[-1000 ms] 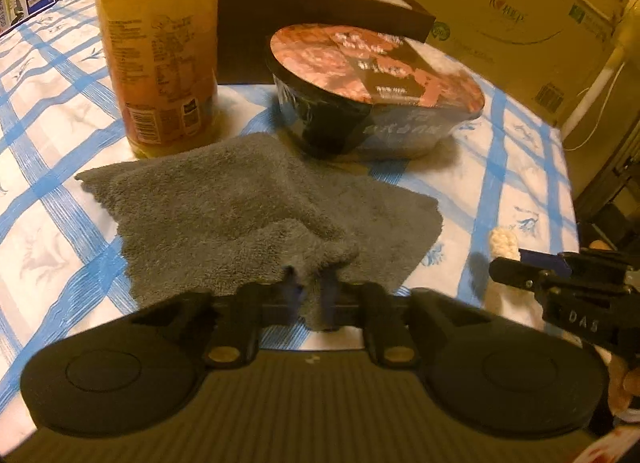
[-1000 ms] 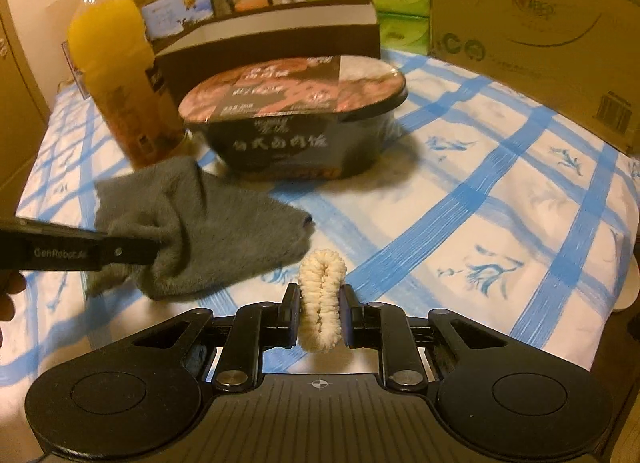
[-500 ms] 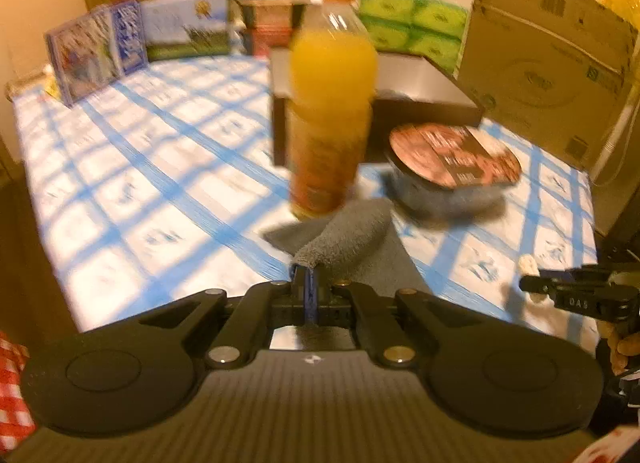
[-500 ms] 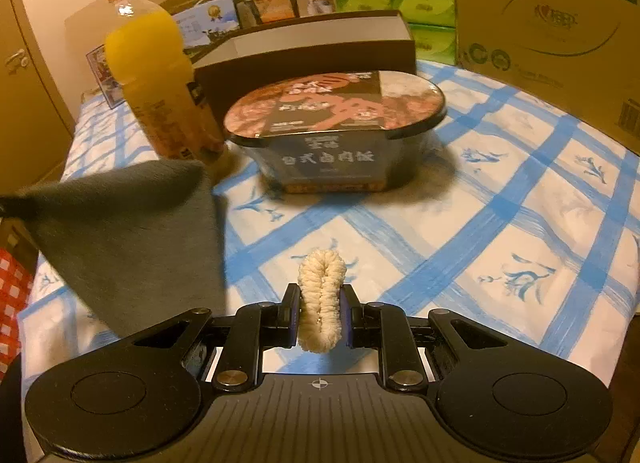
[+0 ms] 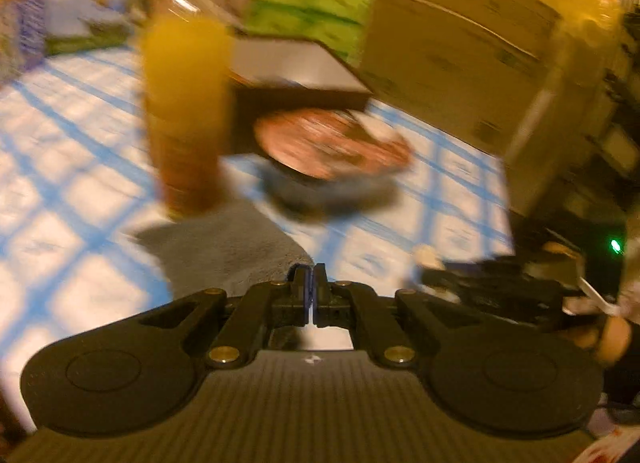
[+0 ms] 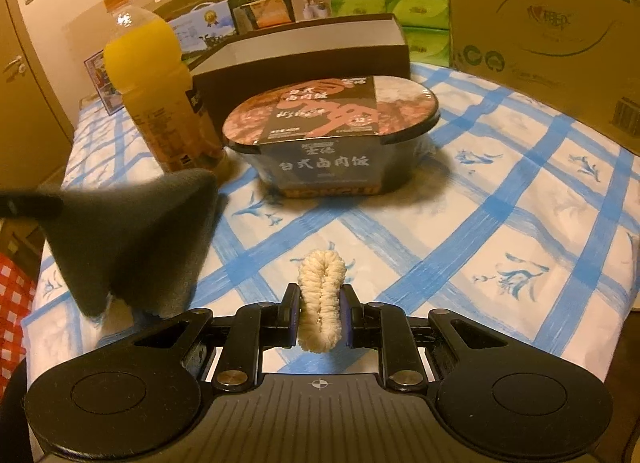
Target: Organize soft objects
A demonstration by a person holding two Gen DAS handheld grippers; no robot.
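A cluttered, dimly lit room held your table [image 6: 500, 223], spread with a white cloth crossed by blue checks. Your left gripper [image 5: 310, 287] had its jaws pinched tight on a corner of the grey towel [image 6: 132, 239], thick and nubbly, hanging in a loose cone clear of the table. Your right gripper [image 6: 320, 315] had its jaws part closed around a cream scrunchie [image 6: 322, 295], ribbed and squashed into a narrow loop. Both soft things were lifted; neither looked placed yet. Behind stood a smooth orange juice bottle [image 6: 156, 91] and a film-lidded oval meal bowl [image 6: 332, 139].
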